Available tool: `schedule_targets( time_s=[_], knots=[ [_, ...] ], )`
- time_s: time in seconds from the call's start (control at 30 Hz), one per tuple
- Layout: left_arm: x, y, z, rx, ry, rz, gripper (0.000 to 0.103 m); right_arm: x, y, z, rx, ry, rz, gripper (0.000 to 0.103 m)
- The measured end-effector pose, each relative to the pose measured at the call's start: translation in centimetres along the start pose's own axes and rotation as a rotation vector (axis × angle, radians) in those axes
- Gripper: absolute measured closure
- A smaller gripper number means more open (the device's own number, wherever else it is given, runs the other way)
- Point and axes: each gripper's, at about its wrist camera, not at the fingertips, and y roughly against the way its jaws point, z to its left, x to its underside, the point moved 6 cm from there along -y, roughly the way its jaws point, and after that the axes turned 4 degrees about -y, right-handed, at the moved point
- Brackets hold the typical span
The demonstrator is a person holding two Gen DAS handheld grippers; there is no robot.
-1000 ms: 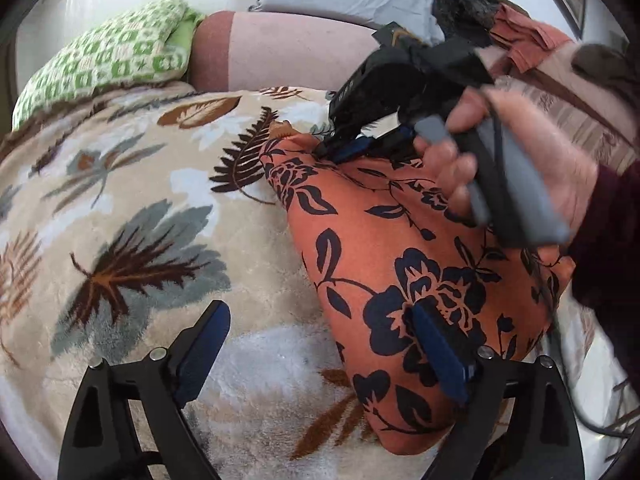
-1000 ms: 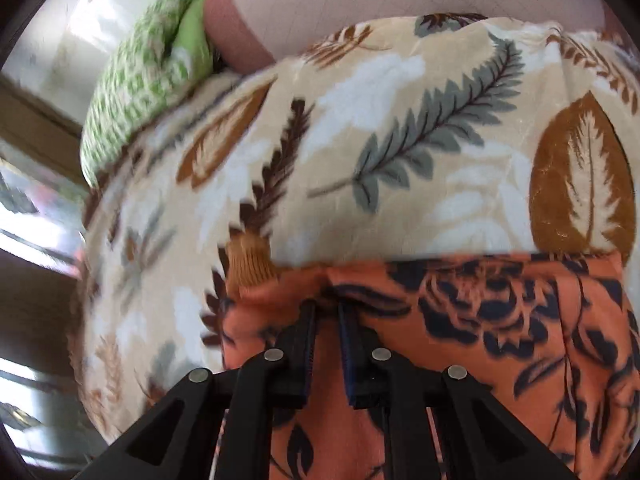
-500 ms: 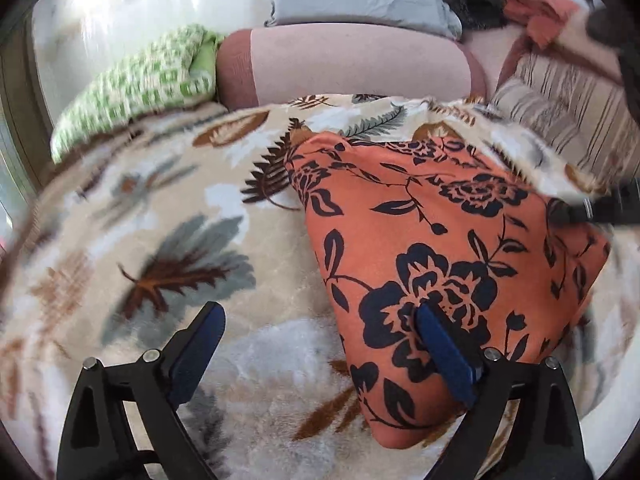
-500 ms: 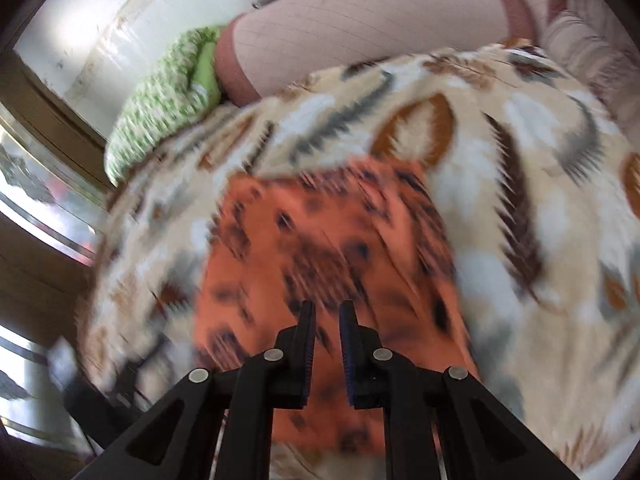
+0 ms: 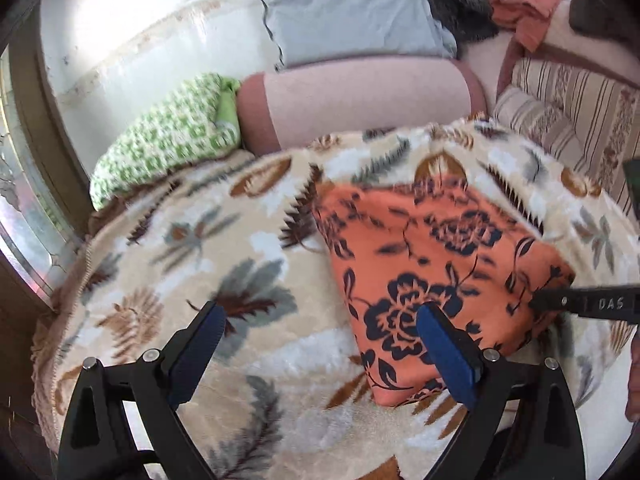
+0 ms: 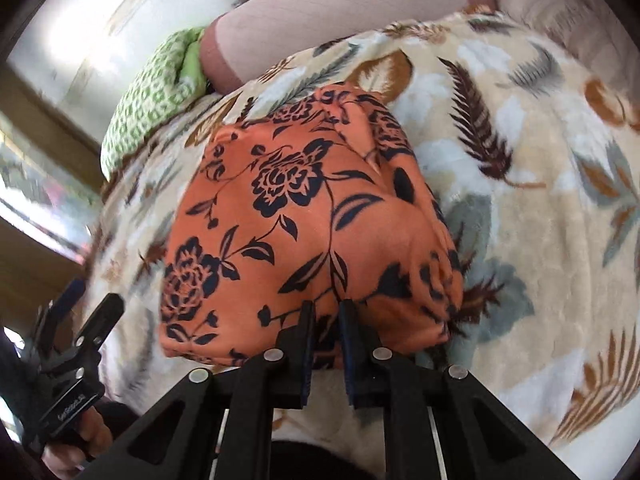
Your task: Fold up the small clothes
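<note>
Since earlier frame: right hand-held gripper (image 6: 326,312) carried orange floral garment's (image 5: 432,264) edge across; garment now doubled into compact folded block on leaf-print blanket (image 5: 180,248) on bed. Right hand-held gripper nearly closed, pinching near edge of garment. Left hand-held gripper (image 5: 320,352) wide open, empty, above blanket beside garment. Step: fold seemingly completed. Next: release edge, press flat or fold again.

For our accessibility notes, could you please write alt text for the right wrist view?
A folded orange cloth with a dark floral print lies on a leaf-patterned fleece blanket, its near edge pinched in the nearly shut right gripper. The left gripper shows at lower left.
</note>
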Motion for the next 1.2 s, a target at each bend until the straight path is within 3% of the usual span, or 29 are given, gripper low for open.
schedule_targets(
  time_s=[0.17,0.4,0.73,0.83,0.97,1.03,1.07,1.1,1.13,1.2],
  knots=[
    [-1.5,2.9,0.4,-0.004,0.011,-0.046,0.006,0.5,1.6,1.0,0.012,0.024,-0.026,0.088],
    [-2.5,5.2,0.3,-0.011,0.002,-0.075,0.006,0.1,3.4,2.9,-0.044,0.036,-0.068,0.088],
    [-2.8,3.7,0.2,-0.018,-0.003,-0.044,0.006,-1.3,4.7,3.7,-0.083,0.046,-0.115,0.088],
    [-2.6,2.2,-0.1,0.006,-0.001,-0.013,0.006,-1.7,4.1,3.3,-0.081,0.042,-0.107,0.088],
    [-1.5,-1.8,0.5,0.074,0.046,0.106,0.006,-2.0,2.7,1.8,-0.090,0.008,-0.085,0.088],
    [-0.9,-4.2,1.9,0.112,0.107,0.166,0.006,-2.8,3.1,0.6,-0.118,-0.020,-0.114,0.088],
    [-0.7,-5.0,2.3,0.119,0.125,0.183,0.006,-3.3,3.4,0.0,-0.123,-0.029,-0.129,0.086],
    [-0.7,-5.9,2.9,0.119,0.147,0.204,0.006,-3.8,3.6,-0.7,-0.117,-0.038,-0.138,0.076],
    [-0.7,-6.5,3.4,0.111,0.160,0.217,0.006,-4.4,3.8,-1.6,-0.105,-0.053,-0.141,0.056],
    [-1.2,-6.9,4.5,0.067,0.178,0.217,0.006,-5.3,4.2,-3.0,-0.105,-0.103,-0.154,0.028]
  ],
)
